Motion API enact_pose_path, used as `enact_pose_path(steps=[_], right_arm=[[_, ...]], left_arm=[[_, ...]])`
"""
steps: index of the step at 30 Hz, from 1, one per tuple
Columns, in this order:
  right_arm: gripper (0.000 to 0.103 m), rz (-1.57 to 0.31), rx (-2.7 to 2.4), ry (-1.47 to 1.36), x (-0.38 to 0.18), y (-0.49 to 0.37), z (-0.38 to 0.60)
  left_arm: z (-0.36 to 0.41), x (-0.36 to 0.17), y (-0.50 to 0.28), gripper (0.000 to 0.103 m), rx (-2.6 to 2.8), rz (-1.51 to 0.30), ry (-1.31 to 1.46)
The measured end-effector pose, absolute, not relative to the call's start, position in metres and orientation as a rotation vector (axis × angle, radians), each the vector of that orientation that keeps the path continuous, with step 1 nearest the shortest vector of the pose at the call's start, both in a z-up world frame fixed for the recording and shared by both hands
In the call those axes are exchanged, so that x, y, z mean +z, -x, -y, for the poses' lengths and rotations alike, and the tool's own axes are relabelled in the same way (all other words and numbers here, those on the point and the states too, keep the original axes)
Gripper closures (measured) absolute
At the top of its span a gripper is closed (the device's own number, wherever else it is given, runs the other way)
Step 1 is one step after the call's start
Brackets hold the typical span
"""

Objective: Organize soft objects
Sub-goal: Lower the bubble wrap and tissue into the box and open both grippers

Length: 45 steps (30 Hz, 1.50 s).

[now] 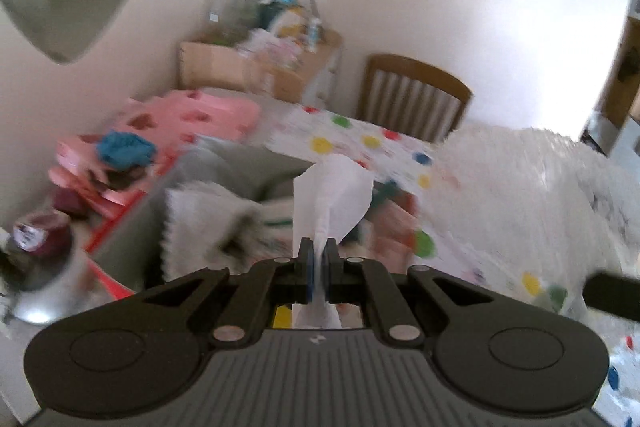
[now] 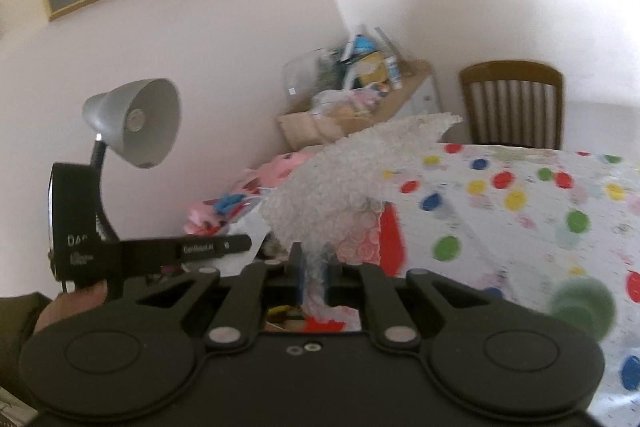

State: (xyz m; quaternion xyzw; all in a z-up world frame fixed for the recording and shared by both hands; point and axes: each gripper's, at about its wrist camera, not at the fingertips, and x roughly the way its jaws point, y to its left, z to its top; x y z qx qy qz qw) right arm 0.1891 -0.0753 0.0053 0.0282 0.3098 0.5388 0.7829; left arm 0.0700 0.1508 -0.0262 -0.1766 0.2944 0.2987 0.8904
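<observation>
Bubble wrap (image 2: pixel 340 179), a clear, knobbly sheet, is pinched between the pads of the right gripper (image 2: pixel 314 259) and held up crumpled over the table; its bulk is also seen at right in the left wrist view. A thin white tissue (image 1: pixel 334 195), soft w/ creased folds, is clamped in the left gripper (image 1: pixel 319 259), jaws pressed together on it, and stands up in a loose flared shape. Below, a glossy tablecloth (image 2: pixel 520 211) w/ coloured dots is seen. A pink plastic basket (image 1: pixel 192 115) w/ heart cut-outs sits at the left edge, w/ a blue fuzzy lump (image 1: pixel 124 147) on it. A grey metal lamp (image 2: pixel 136 123) and slatted wooden chair (image 2: pixel 512 103) are seen behind.
</observation>
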Motion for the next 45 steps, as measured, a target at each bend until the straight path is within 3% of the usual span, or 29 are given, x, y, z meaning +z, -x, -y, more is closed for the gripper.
enact_pose_path(steps=[11, 25, 36, 41, 45], right_arm=[[0.095, -0.709, 1.262, 0.05, -0.011, -0.173, -0.004], [0.095, -0.864, 1.241, 0.19, -0.067, -0.177, -0.062], [0.081, -0.911, 1.181, 0.22, -0.079, -0.179, -0.065], [0.067, -0.904, 1.174, 0.217, -0.073, -0.178, -0.059], [0.062, -0.878, 1.169, 0.222, -0.067, -0.177, -0.05]], left_arm=[[-0.232, -0.024, -0.047, 0.098, 0.715, -0.596, 0.359], [-0.259, -0.078, -0.061, 0.098, 0.677, -0.755, 0.303], [-0.263, -0.107, -0.077, 0.098, 0.626, -0.862, 0.322], [-0.266, -0.107, -0.075, 0.098, 0.628, -0.859, 0.357], [-0.266, -0.105, -0.07, 0.098, 0.624, -0.852, 0.374]])
